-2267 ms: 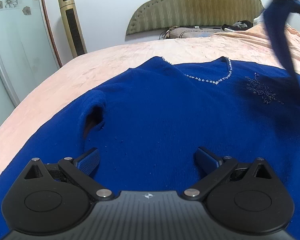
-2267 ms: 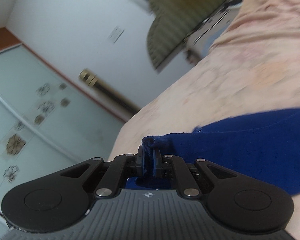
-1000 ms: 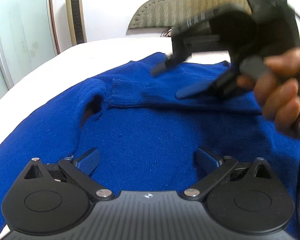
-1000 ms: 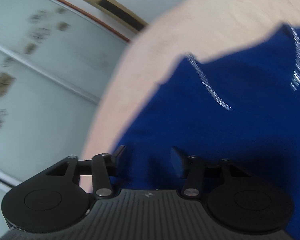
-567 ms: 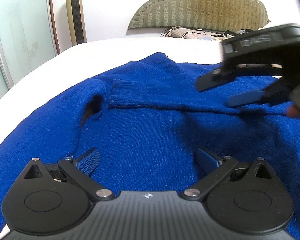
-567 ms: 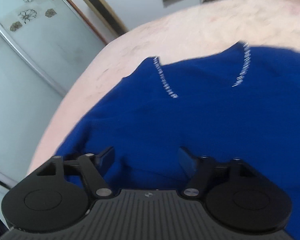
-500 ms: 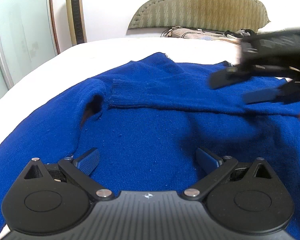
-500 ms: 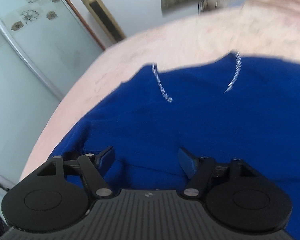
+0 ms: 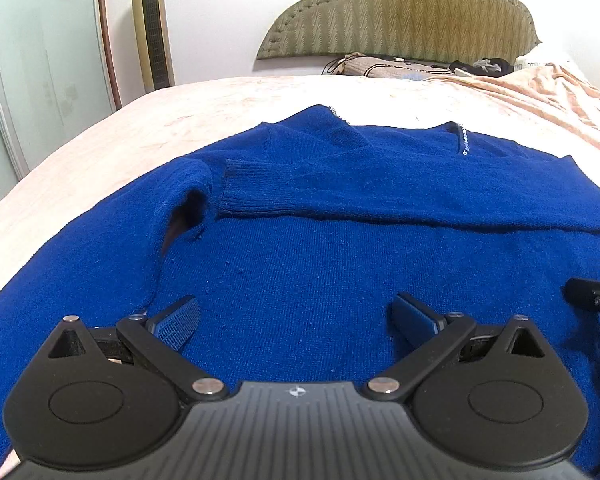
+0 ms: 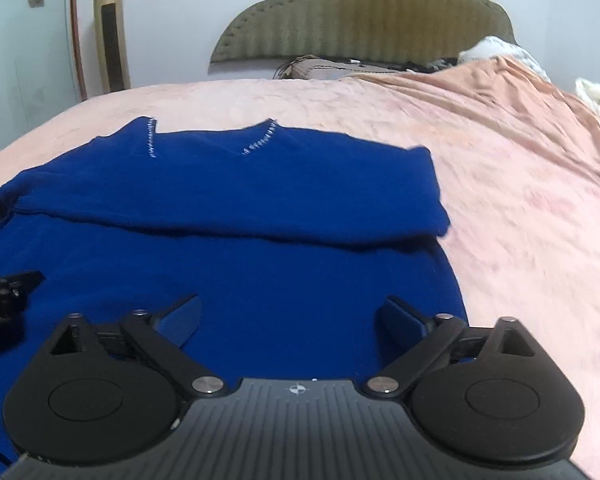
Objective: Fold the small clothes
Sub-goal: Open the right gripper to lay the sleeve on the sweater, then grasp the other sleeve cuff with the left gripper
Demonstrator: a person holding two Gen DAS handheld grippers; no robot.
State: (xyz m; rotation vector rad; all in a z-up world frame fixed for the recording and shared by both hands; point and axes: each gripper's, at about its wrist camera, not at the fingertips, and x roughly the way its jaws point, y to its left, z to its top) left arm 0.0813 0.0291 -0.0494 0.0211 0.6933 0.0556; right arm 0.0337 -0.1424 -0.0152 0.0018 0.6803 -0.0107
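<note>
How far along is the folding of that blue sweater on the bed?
Done: one sleeve already lies folded across the chest of the blue sweater. In hand: nothing; the left tongs stand open and the right tongs are opening, both empty. Left: the other sleeve still lies out to the side, and the body is unfolded.

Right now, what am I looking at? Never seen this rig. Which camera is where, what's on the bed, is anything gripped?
There is no robot: a person holds a two-finger gripper in each hand, each with a fisheye camera looking along its fingers. One picture is from the left gripper, the other from the right gripper; the black plates at the bottom are the grippers' own bodies. On the pink bedspread lies a blue sweater, one sleeve folded across the chest. Nothing is gripped: the left jaws stand open over the cloth, and the right jaws are opening with nothing between them. Each view shows the other gripper's tip at its edge.
</note>
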